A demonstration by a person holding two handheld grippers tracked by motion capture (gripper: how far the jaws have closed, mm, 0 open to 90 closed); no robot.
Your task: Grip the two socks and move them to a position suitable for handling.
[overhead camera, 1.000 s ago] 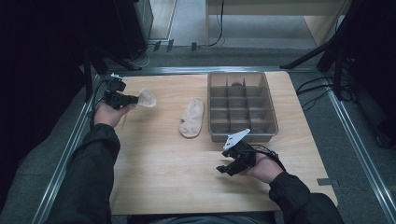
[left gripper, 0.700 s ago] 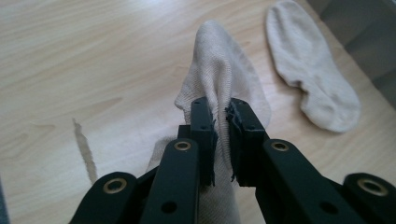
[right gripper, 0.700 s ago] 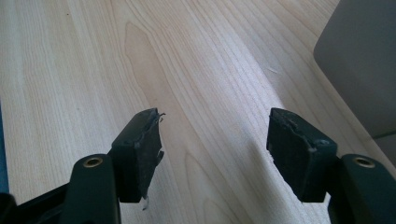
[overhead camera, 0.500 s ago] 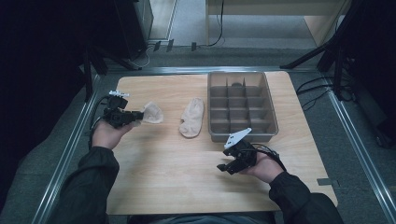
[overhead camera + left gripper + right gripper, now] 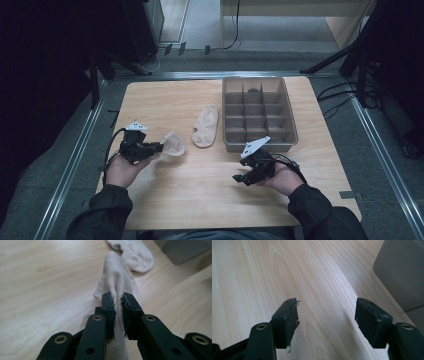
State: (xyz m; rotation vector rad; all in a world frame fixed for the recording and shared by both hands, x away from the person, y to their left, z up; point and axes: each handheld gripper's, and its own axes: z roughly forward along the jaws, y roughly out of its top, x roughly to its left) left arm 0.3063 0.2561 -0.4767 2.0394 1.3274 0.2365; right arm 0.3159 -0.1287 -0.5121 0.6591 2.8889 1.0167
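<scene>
The left gripper [image 5: 118,305] has its jaws pinched on a beige sock [image 5: 117,280] — the fabric is squeezed into the narrow gap between the two black pads, with a fold of it rising above the tips and the rest trailing down between the jaw arms. Beyond the tips the held sock stretches away over the wooden table [image 5: 37,290], and its far end comes close to a second sock [image 5: 135,252] that lies flat farther off. In the high view the left gripper [image 5: 159,147] sits at the table's left side with the held sock [image 5: 173,144] bunched just past its tips, and the second sock [image 5: 206,126] lies just beside it, toward the grey divided tray [image 5: 287,120].

The right gripper [image 5: 327,315] has its jaws spread wide with bare wood between them — no fabric touches either pad. A corner of the tray [image 5: 402,272] stands off to the upper right. In the high view the right gripper [image 5: 240,178] rests in front of the tray's near edge, well apart from both socks.
</scene>
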